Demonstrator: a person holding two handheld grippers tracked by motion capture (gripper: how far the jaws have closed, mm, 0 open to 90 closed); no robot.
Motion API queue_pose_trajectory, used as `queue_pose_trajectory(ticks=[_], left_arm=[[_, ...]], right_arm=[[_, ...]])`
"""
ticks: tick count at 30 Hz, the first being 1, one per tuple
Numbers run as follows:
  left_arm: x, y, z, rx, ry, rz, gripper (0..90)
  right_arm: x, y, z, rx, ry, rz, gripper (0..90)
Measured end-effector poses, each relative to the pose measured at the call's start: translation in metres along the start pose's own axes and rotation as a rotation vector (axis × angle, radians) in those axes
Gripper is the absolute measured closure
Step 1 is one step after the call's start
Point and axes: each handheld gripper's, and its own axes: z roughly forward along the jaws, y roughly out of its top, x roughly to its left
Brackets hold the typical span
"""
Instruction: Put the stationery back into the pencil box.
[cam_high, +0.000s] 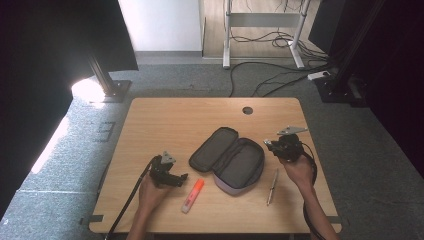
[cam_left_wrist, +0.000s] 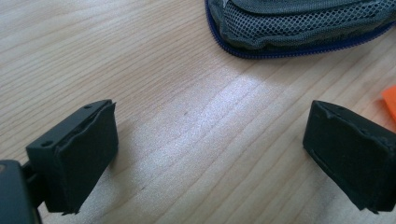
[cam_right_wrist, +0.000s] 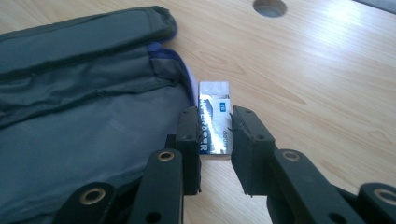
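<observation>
With its jaws pinched on the eraser (cam_right_wrist: 215, 122), the right gripper (cam_right_wrist: 214, 135) hovers at the open pencil case's (cam_high: 227, 159) edge.
Next call, I'd say: carry it over the case and release. Left gripper (cam_left_wrist: 209, 149) gapes wide, holding nothing, over the counter (cam_high: 165, 125). Count: one eraser, one case, one highlighter (cam_high: 192, 195), one pen (cam_high: 272, 186).

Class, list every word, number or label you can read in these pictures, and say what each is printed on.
"ERASER", in white capitals, partly hidden: on the sleeve of the eraser clamped in the right gripper.
"28", perhaps "2B": in the blue box on the same sleeve; too small to be sure.
Small dark word on the sleeve's edge: too blurred to read.
Highlighter, pen, pencil case: no readable print.
</observation>
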Motion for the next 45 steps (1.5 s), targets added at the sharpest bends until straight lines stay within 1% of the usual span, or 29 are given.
queue_pose_trajectory(ticks=[11, 25, 32, 37, 45], left_arm=[[0.0, 0.0, 0.0, 0.001, -0.001, 0.002, 3.1], [0.0, 0.0, 0.0, 0.0, -0.001, 0.001, 3.3], [0.0, 0.0, 0.0, -0.001, -0.001, 0.001, 3.4], [0.0, 0.0, 0.0, -0.001, -0.001, 0.001, 3.6], [0.0, 0.0, 0.0, -0.003, -0.002, 0.002, 3.9]], right_arm=[[0.021, 0.011, 0.008, 0.002, 0.035, -0.051, 71.7], [0.042, 0.012, 0.025, 0.019, 0.074, -0.092, 71.6], [0.047, 0.007, 0.036, 0.022, 0.073, -0.116, 71.5], [0.047, 0.002, 0.047, 0.044, 0.076, -0.122, 71.4], [0.045, -0.005, 0.058, 0.071, 0.061, -0.129, 71.2]])
